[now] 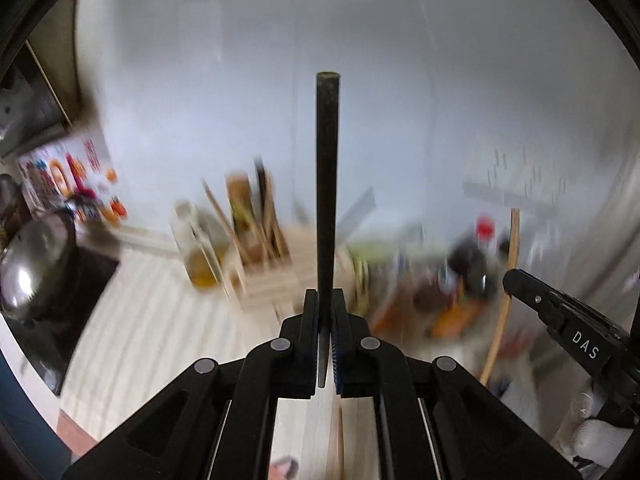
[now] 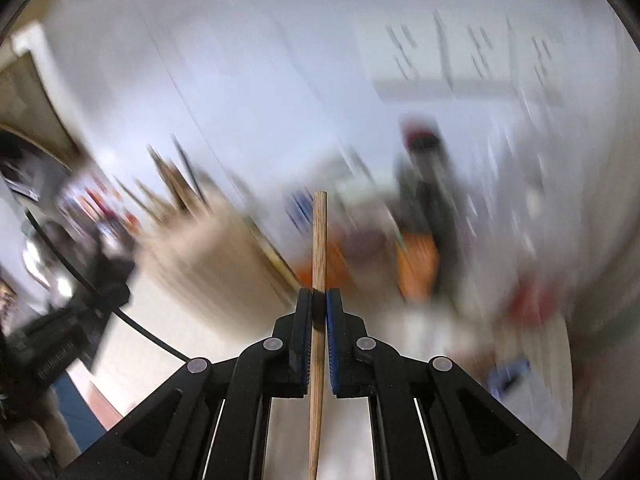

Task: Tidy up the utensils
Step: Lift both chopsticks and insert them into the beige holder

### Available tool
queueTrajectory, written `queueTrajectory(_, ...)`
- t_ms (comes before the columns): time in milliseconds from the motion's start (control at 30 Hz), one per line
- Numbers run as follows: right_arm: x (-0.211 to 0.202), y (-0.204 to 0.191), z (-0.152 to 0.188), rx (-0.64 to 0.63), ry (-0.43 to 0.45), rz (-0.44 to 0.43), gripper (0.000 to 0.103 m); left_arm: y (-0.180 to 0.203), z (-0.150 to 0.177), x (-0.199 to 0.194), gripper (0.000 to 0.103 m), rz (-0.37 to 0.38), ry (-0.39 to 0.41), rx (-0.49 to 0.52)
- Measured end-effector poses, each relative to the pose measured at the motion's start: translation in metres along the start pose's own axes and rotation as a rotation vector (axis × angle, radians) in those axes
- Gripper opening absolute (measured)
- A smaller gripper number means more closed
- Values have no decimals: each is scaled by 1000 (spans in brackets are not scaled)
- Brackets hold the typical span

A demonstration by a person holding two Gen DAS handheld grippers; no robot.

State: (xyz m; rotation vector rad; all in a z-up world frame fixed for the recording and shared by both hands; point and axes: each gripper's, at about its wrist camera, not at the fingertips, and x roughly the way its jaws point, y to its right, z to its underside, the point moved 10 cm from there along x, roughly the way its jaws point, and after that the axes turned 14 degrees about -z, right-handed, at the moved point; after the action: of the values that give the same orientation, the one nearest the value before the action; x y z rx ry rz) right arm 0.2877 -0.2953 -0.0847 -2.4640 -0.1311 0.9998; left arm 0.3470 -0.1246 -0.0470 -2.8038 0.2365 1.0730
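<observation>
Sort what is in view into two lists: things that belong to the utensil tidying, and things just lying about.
Belongs to the job:
- black stick, clamped in the left gripper
- wooden stick, clamped in the right gripper
- wooden holder with utensils standing in it

Just lying about:
- glass bottle
- metal pot
- blurred clutter, too smeared to name

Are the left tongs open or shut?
Shut on the black stick: both pads of the left tongs press its lower part.
</observation>
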Motion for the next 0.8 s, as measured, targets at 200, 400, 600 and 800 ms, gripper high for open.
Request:
queueTrajectory(200, 8, -74, -115, -99, 179, -95, 7, -29, -87, 9, 3, -34, 109, -92)
queueTrajectory(400, 59, -111, -179, -162, 261, -98, 7, -47, -125, 55, 3, -64, 118, -134)
queueTrajectory(600, 113, -116, -186, -158, 251, -101, 7, -51, -109, 95, 3, -78, 67, -139)
queueTrajectory(800, 146, -115, -180, -188, 272, -80, 7, -56, -93, 121, 3, -83, 36, -137)
